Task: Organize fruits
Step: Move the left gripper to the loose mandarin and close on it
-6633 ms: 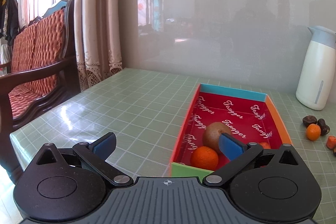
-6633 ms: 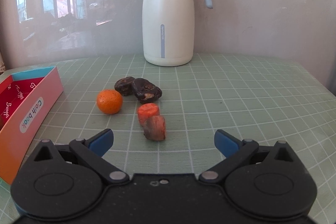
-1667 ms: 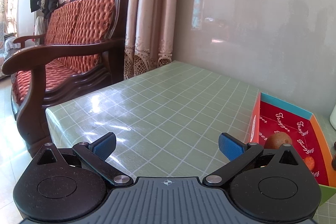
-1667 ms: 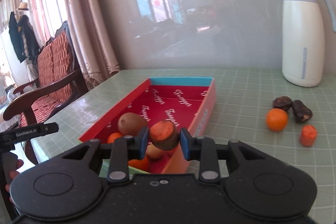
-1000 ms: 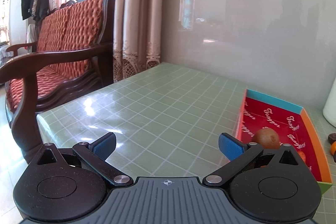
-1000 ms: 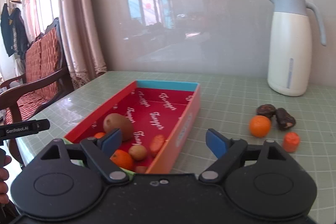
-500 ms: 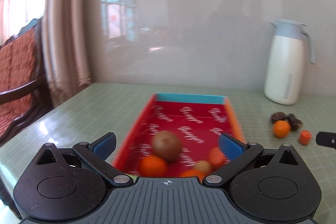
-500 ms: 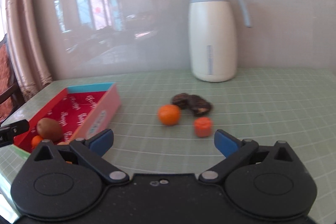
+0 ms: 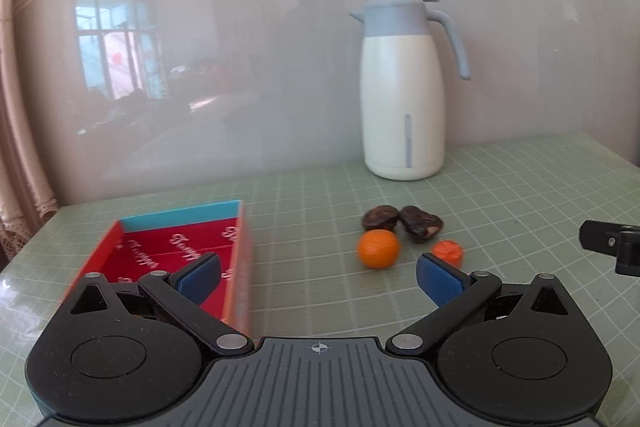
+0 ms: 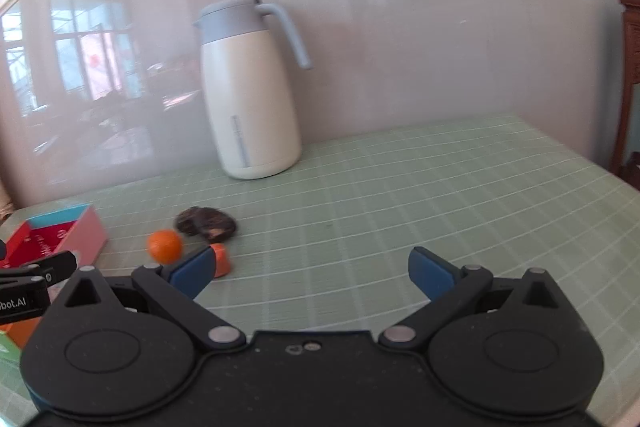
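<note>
The right gripper (image 10: 314, 273) stands with its jaws spread as wide as they go and nothing between them; its jaws have just been opening. The left gripper (image 9: 318, 275) is equally wide and empty, touching nothing.

Going by size: the white jug (image 9: 404, 107) stands upright at the back wall, well apart from everything else. The red box (image 9: 238, 227) sits on the left of the green table (image 9: 520, 195), its contents hidden here behind the left gripper. Near it, loose on the table, lie the mandarin (image 9: 378, 248), 2 dark dried fruits (image 9: 402, 221) touching each other, and a small orange chunk (image 9: 448, 251).

The likely trouble is in the next pick. The mandarin is round and may roll off if 1 pad reaches it first. The chunk lies just beside the mandarin, so wide jaws could nudge 1 while closing on the other.
</note>
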